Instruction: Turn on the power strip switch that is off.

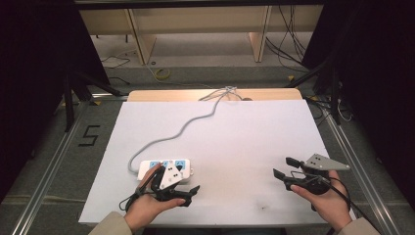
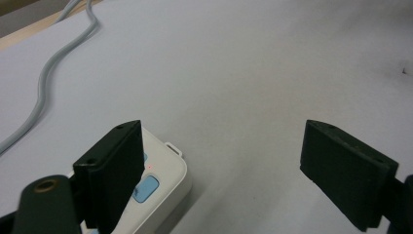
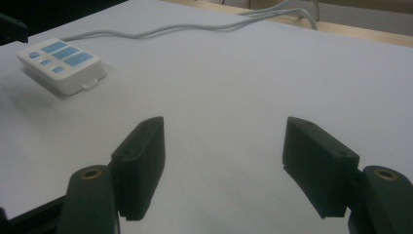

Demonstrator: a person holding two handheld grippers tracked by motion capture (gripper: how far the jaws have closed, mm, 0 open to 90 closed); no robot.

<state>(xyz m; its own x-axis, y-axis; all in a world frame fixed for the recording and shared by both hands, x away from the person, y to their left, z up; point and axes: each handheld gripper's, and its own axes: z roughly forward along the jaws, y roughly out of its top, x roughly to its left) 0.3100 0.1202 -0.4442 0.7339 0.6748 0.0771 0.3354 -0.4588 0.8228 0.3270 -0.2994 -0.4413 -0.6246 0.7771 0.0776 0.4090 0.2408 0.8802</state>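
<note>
Power strip (image 1: 165,169) at near-left of worktop (image 1: 235,147), cord (image 1: 186,127) trailing to far edge. Left claw (image 1: 188,195) spread, empty, just beside strip. Right claw (image 1: 283,169) spread, empty, well apart; likely standby.

Spread tongs (image 2: 221,170) beside power strip (image 2: 163,175)

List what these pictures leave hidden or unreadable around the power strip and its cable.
- Power strip: near edge covered by the left gripper in the high view; cut off by the bottom edge in the left gripper view.
- Cable: far end drops behind the table's back edge.
- Socket details: too small.
</note>
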